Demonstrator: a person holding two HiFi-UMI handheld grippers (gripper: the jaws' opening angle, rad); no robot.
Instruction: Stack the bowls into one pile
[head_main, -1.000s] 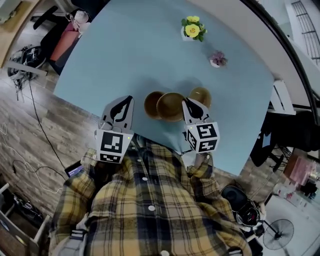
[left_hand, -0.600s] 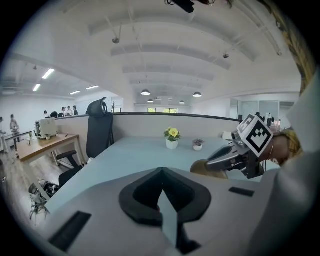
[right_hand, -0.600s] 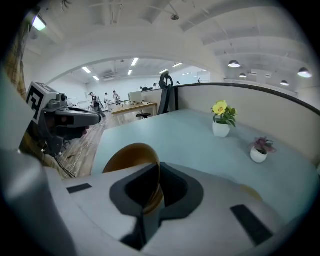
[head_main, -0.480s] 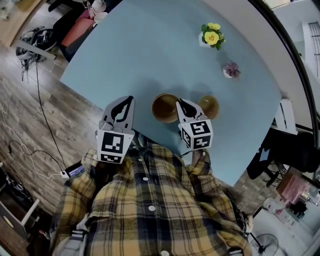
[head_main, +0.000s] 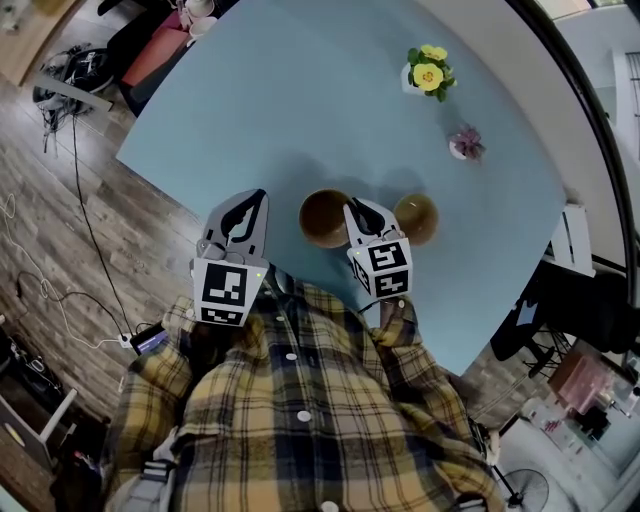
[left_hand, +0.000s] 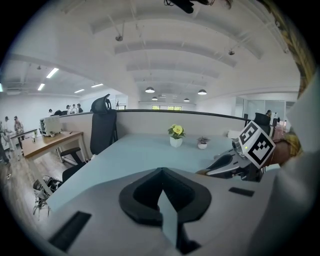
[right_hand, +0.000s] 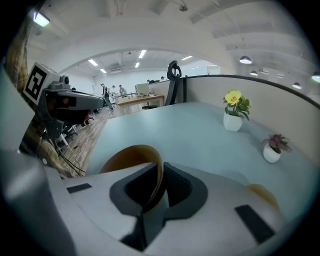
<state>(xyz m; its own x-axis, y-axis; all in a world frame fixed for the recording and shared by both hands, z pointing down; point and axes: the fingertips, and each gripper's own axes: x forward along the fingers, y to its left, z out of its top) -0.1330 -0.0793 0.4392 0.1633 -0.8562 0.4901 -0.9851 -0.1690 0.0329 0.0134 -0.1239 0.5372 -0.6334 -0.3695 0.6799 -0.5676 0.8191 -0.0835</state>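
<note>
1. Fingers (right_hand: 182, 190) of my right gripper (head_main: 353, 212) are clenching on the rim of a bowl (head_main: 322, 218). Its thin brown wall is standing edge-on between the pads, and the hollow is opening away to my left.
2. My left gripper (head_main: 256, 200) is hovering at the near edge of the worktop (head_main: 300, 100), its fingers (left_hand: 142, 192) clenched on nothing.
3. The gripped bowl is lying between my two grippers, just left of the right fingers. I cannot tell whether it is resting on the worktop, sitting in another bowl, or hanging clear.
4. A second bowl (head_main: 416, 218) is sitting upright on the worktop on the other side of the right gripper. It is near on my right but is touching neither the gripper nor the first bowl.
5. I am judging the coming move by that line-up: one bowl left of the right fingers, the other right of them, with the gripper in the middle. Both bowls are round, so no long axis is mattering here, only the sideways offset.
6. The right hand is much the nearer to the second bowl. The left is standing well apart, with the gripped bowl and the right gripper in its way.
7. Since I am pinching only one side of the rim, I am expecting the bowl to tip if I swing it across fast.
</note>
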